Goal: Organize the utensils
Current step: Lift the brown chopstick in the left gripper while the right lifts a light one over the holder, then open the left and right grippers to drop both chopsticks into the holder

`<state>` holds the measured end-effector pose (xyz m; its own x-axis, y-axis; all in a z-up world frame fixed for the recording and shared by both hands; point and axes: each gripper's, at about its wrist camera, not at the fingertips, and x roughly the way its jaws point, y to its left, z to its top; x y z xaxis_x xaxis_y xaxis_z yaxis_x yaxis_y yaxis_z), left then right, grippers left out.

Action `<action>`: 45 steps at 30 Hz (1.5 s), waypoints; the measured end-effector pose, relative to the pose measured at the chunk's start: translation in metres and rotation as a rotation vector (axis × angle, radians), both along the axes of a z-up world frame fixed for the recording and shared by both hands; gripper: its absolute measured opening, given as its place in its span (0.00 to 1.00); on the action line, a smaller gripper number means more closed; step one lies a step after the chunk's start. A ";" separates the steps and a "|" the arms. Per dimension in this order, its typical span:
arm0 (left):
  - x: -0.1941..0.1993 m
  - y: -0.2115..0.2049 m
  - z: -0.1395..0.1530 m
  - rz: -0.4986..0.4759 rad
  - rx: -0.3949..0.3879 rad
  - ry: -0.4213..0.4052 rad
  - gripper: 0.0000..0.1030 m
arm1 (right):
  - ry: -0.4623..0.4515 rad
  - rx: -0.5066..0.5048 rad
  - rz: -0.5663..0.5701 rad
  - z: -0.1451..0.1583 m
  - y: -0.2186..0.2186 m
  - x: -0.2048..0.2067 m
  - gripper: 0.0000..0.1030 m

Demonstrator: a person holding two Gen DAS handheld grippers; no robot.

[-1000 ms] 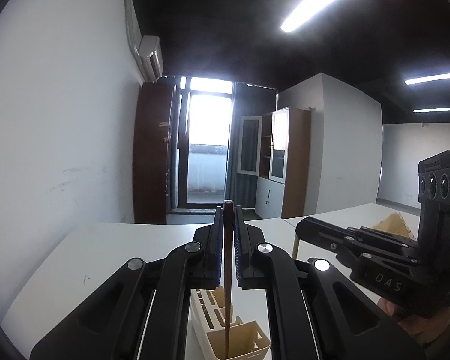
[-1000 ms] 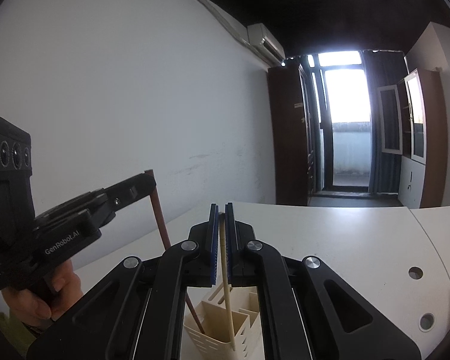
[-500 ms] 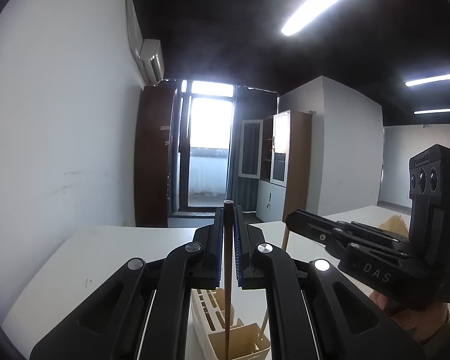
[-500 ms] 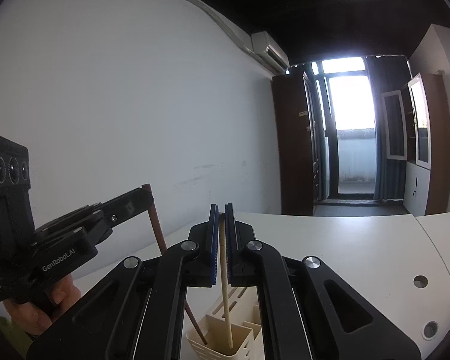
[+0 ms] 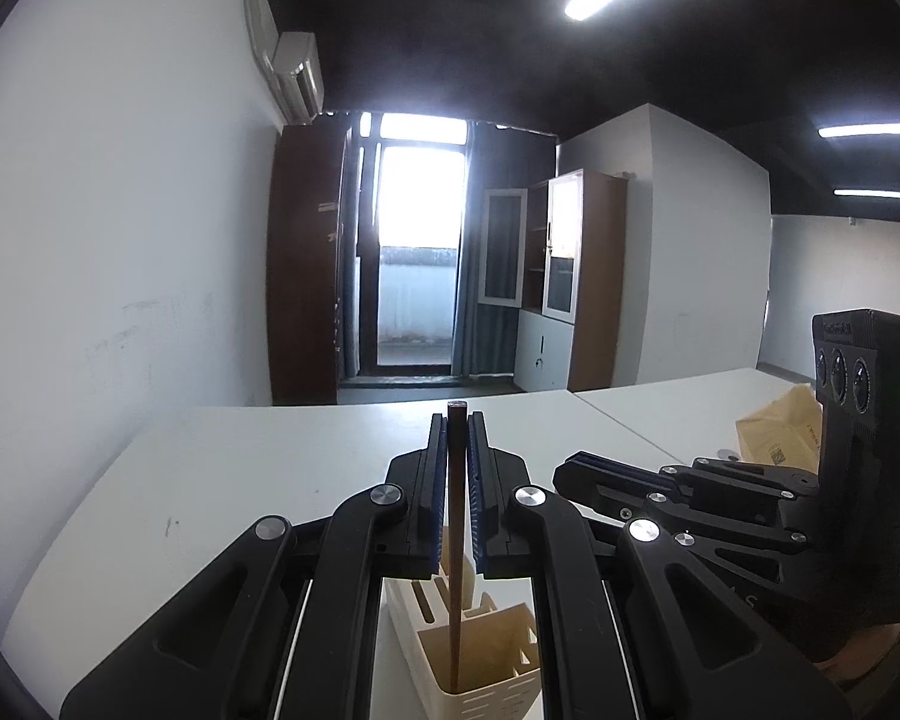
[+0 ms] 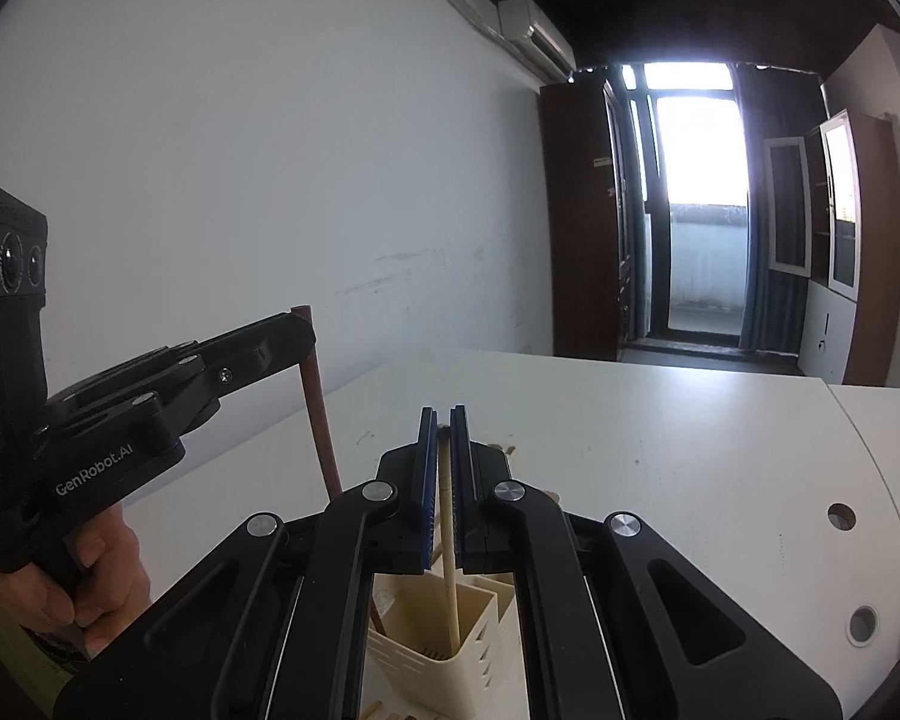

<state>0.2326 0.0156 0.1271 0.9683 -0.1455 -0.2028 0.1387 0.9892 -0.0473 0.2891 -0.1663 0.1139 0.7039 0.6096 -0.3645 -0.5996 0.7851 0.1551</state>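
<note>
Left wrist view: the left gripper (image 5: 456, 420) has its jaws narrow and closed on a dark brown chopstick (image 5: 455, 546), which stands upright between the blue pads. Its lower end goes down into the near compartment of a cream utensil holder (image 5: 486, 693) at 6 o'clock. At 3 o'clock the right gripper (image 5: 570, 474) reaches toward the same holder. A brown paper bag (image 5: 777, 432) lies on the white table (image 5: 240, 468) behind it.

Right wrist view: the right gripper (image 6: 444, 414) has narrow jaws that hold a pale chopstick (image 6: 448, 546), almost upright, with its tip inside a compartment of the utensil holder (image 6: 450, 666). At 9 o'clock the left gripper (image 6: 303, 333) holds the brown chopstick (image 6: 321, 414), a little tilted, and it enters the holder on the left side.
</note>
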 end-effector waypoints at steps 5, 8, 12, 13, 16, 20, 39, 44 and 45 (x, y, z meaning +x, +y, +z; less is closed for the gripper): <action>0.006 -0.001 -0.011 0.003 0.014 0.035 0.06 | 0.035 -0.011 -0.012 -0.010 -0.001 -0.001 0.05; 0.010 -0.002 -0.015 0.007 0.025 0.052 0.06 | 0.052 -0.021 -0.018 -0.016 -0.001 -0.004 0.05; 0.015 0.000 -0.020 0.007 0.019 0.081 0.06 | 0.063 -0.030 -0.027 -0.015 0.000 0.000 0.05; 0.016 0.000 -0.021 0.007 0.018 0.086 0.06 | 0.065 -0.034 -0.034 -0.016 0.000 0.000 0.05; 0.017 0.000 -0.024 -0.005 0.014 0.112 0.06 | 0.073 -0.041 -0.056 -0.018 -0.002 0.000 0.05; 0.019 0.003 -0.028 0.023 0.003 0.128 0.13 | 0.087 -0.037 -0.070 -0.022 -0.007 0.000 0.06; -0.037 0.010 -0.023 0.073 0.032 0.096 0.34 | 0.090 -0.037 -0.151 -0.023 -0.033 -0.034 0.32; -0.044 0.009 -0.043 0.110 0.069 0.134 0.39 | 0.113 -0.058 -0.195 -0.038 -0.046 -0.051 0.37; -0.045 0.011 -0.048 0.110 0.063 0.151 0.39 | 0.119 -0.063 -0.202 -0.041 -0.047 -0.054 0.38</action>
<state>0.1873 0.0263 0.0793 0.9355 -0.0224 -0.3526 0.0253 0.9997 0.0035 0.2352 -0.2132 0.0734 0.7589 0.4339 -0.4856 -0.4097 0.8977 0.1620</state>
